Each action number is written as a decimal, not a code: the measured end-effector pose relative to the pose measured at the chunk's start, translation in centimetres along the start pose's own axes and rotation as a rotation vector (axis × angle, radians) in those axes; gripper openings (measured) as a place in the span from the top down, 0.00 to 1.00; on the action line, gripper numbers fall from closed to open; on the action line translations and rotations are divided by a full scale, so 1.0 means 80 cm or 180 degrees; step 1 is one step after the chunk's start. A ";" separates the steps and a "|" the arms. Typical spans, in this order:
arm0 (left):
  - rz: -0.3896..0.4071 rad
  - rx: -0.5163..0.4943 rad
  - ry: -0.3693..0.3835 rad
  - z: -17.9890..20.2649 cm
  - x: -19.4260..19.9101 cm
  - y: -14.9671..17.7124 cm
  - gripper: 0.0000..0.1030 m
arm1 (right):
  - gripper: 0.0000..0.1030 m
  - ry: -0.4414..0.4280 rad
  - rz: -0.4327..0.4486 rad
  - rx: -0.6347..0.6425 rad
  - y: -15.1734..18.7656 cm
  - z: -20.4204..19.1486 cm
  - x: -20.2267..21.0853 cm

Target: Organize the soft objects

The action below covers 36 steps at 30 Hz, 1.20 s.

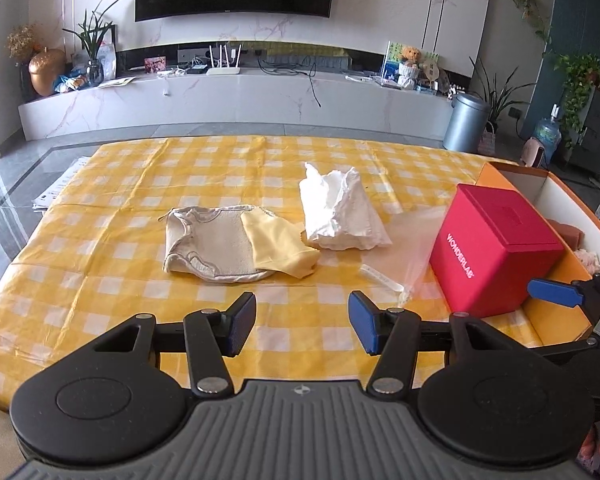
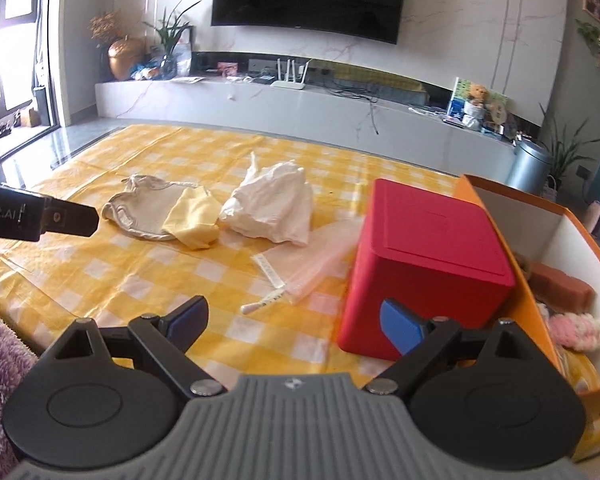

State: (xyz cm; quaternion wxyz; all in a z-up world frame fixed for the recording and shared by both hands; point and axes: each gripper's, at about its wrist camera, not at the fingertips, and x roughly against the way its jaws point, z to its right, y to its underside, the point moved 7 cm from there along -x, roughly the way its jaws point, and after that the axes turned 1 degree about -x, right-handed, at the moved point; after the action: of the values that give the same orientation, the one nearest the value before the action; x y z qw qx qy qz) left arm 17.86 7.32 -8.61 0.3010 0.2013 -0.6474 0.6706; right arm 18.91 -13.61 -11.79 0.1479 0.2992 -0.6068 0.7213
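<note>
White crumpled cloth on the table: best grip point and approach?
Pinch the raised, bunched peak at the far end of the white cloth, coming from above with the open left tool. It stands higher there than the flat spread edges, and nothing touches it.

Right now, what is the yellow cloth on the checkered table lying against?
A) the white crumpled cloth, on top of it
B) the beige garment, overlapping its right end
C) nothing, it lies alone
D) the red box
B: the yellow cloth overlaps the right end of the beige garment; the white crumpled cloth and red box sit farther right.
</note>
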 end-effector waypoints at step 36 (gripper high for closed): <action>-0.0481 -0.0235 0.0267 -0.044 -0.208 -0.040 0.29 | 0.26 -0.0154 -0.0350 0.0227 -0.051 -0.042 -0.202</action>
State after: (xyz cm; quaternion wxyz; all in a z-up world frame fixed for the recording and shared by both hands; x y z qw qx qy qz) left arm 32.69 8.32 -17.45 0.3848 0.2101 -0.6415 0.6295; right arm 32.94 -7.03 -18.75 0.1619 0.3545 -0.5668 0.7259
